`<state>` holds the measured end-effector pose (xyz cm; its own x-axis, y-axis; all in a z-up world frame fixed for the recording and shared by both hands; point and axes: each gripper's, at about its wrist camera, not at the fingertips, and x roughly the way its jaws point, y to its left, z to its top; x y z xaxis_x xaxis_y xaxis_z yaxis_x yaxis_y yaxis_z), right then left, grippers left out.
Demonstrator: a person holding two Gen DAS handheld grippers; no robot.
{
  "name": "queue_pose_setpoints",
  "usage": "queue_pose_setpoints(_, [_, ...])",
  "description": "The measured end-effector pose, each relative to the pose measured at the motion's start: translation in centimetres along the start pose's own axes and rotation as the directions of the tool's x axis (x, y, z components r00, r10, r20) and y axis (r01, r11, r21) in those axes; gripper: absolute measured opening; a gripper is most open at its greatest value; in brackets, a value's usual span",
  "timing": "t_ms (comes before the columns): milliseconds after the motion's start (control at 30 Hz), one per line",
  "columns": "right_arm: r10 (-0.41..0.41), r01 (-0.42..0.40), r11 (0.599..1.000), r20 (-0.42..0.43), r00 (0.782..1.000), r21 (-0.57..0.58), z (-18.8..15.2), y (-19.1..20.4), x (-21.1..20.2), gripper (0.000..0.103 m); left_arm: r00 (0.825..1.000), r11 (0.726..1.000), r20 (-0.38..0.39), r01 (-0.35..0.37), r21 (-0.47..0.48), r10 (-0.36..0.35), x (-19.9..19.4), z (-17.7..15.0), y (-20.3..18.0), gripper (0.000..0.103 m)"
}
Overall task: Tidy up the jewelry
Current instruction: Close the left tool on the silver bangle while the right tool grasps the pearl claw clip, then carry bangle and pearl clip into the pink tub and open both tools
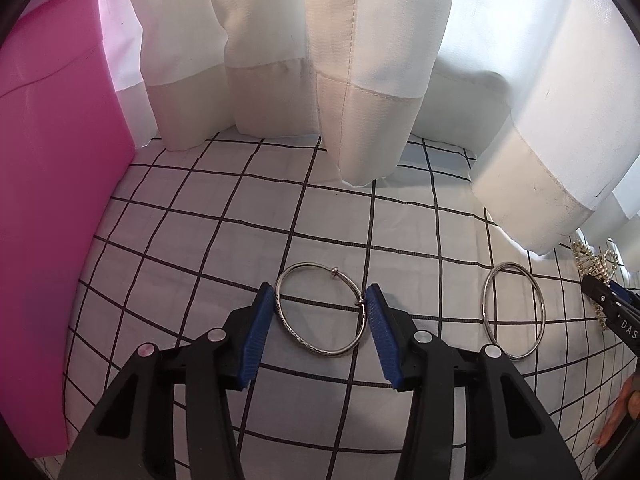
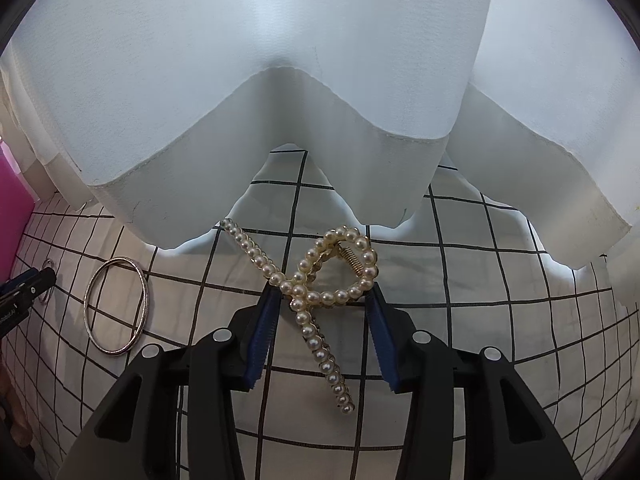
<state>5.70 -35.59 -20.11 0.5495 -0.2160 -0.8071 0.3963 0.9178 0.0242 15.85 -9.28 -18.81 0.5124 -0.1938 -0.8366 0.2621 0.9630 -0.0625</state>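
A silver bangle with small beads [image 1: 322, 309] lies flat on the checked cloth. My left gripper [image 1: 320, 300] is open, its blue pads on either side of this bangle, close to its rim. A second plain silver bangle [image 1: 514, 310] lies to the right; it also shows in the right wrist view [image 2: 116, 306]. A pearl hair claw [image 2: 320, 288] shaped like a loop lies on the cloth. My right gripper [image 2: 322, 300] is open, its blue pads on either side of the claw's crossing.
A pink box [image 1: 52, 200] stands at the left, its edge also in the right wrist view [image 2: 12, 216]. White curtains [image 1: 360, 80] hang down to the cloth at the back [image 2: 320, 100]. The white cloth with black grid lines [image 1: 200, 240] covers the surface.
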Motion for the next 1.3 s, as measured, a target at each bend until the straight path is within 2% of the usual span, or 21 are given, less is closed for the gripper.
queue_pose_setpoints(133, [0.02, -0.02, 1.0, 0.001, 1.0, 0.01, -1.2, -1.3, -1.0, 0.043, 1.0, 1.0, 0.016, 0.008, 0.005, -0.008, -1.2, -1.3, 0.3, 0.046])
queue_pose_setpoints(367, [0.045, -0.045, 0.999, 0.008, 0.999, 0.017, -3.4, -1.0, -3.1, 0.043, 0.999, 1.0, 0.041, 0.025, -0.004, -0.025, -3.5, -3.4, 0.7, 0.046])
queue_pose_setpoints(533, [0.066, -0.067, 0.997, 0.027, 0.997, 0.025, -4.5, -0.7, -5.8, 0.043, 0.998, 0.999, 0.053, 0.044, 0.002, -0.044, -5.3, -3.5, 0.5, 0.046])
queue_pose_setpoints(600, [0.073, -0.074, 0.997, 0.035, 0.997, 0.022, -5.2, -0.4, -7.1, 0.043, 0.997, 0.999, 0.059, 0.052, 0.008, -0.052, -6.6, -2.2, 0.0, 0.046])
queue_pose_setpoints(733, [0.086, -0.087, 0.996, 0.053, 0.995, 0.007, -5.9, 0.2, -9.2, 0.043, 0.995, 0.998, 0.077, 0.064, 0.011, -0.065, -8.3, -2.1, -0.1, 0.046])
queue_pose_setpoints(1100, [0.118, -0.117, 0.993, 0.105, 0.987, -0.024, -3.4, 3.0, -14.4, 0.043, 0.986, 0.996, 0.142, 0.085, 0.033, -0.089, -13.2, -2.0, 0.5, 0.046])
queue_pose_setpoints(1300, [0.145, -0.138, 0.989, 0.148, 0.978, -0.056, -2.1, 5.0, -15.9, 0.043, 0.975, 0.996, 0.204, 0.089, 0.029, -0.093, -16.4, -1.1, 1.6, 0.046])
